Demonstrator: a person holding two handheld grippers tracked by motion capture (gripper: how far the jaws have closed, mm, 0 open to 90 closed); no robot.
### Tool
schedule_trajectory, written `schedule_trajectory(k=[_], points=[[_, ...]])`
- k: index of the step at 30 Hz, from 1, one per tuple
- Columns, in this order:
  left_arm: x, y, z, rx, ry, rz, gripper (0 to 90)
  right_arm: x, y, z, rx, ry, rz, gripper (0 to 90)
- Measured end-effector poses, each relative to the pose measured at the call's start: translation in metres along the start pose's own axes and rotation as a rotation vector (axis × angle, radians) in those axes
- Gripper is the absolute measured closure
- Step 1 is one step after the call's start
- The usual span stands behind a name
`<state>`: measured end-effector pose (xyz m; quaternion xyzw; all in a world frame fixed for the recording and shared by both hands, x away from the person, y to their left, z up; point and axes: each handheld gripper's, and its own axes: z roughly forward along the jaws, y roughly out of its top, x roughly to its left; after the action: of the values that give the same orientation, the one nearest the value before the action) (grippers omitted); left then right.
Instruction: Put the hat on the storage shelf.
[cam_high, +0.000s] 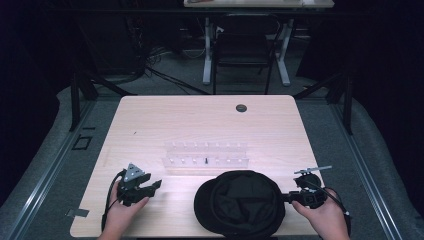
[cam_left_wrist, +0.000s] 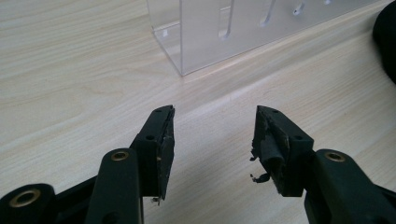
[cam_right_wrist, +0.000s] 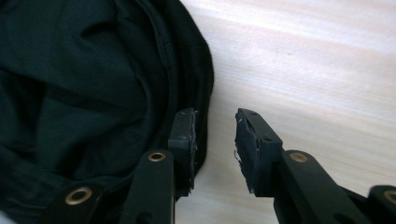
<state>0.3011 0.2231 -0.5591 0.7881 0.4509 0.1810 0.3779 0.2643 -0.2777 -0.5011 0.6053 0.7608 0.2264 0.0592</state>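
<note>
From the high view, you are holding the left gripper (cam_high: 156, 185) near the table's (cam_high: 150, 120) front left corner, its jaws standing apart over bare wood and pointing toward the black hat (cam_high: 240, 202); the hat is lying open side up at the front edge, a little right of the middle; your right gripper (cam_high: 287, 197) is sitting at the hat's right rim, close to the front right corner; a clear acrylic rack (cam_high: 206, 155) is standing across the middle of the table, just behind the hat.

In the left gripper view, the left gripper (cam_left_wrist: 212, 140) is showing its jaws wide apart with nothing between them; bare tabletop (cam_left_wrist: 70, 70) is lying under the gap; the near corner of the rack (cam_left_wrist: 210, 32) is standing beyond the tips, apart from them; a sliver of the hat (cam_left_wrist: 386, 37) is showing at the right edge.

In the right gripper view, the right gripper (cam_right_wrist: 215, 140) is standing partly open; one jaw is lying right against the hat's (cam_right_wrist: 84, 84) rim, and whether it is touching you cannot tell; the other is hanging over bare wood (cam_right_wrist: 303, 60); the gap between the pads is holding only tabletop, so you are gripping nothing here.
</note>
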Motion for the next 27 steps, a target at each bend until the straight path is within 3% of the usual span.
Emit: schedule_trajectory(k=[4, 9, 14, 22, 27], points=[[-0.002, 0.0, 0.001, 0.008, -0.004, 0.008, 48.5, -0.001, 0.005, 0.002, 0.028, 0.033, 0.027, 68.2], [-0.003, 0.0, 0.002, 0.007, -0.009, 0.011, 48.5, 0.002, 0.013, 0.011, 0.085, 0.023, -0.007, 70.5], [-0.004, 0.0, 0.003, 0.01, -0.012, 0.013, 48.5, 0.003, 0.02, 0.018, 0.122, 0.02, -0.009, 77.4], [-0.005, -0.001, 0.005, 0.006, 0.004, 0.017, 48.5, -0.001, 0.029, 0.025, 0.144, 0.046, 0.05, 79.5], [-0.004, 0.0, 0.004, 0.023, -0.016, 0.023, 48.5, -0.006, 0.034, 0.03, 0.197, 0.068, 0.094, 79.1]])
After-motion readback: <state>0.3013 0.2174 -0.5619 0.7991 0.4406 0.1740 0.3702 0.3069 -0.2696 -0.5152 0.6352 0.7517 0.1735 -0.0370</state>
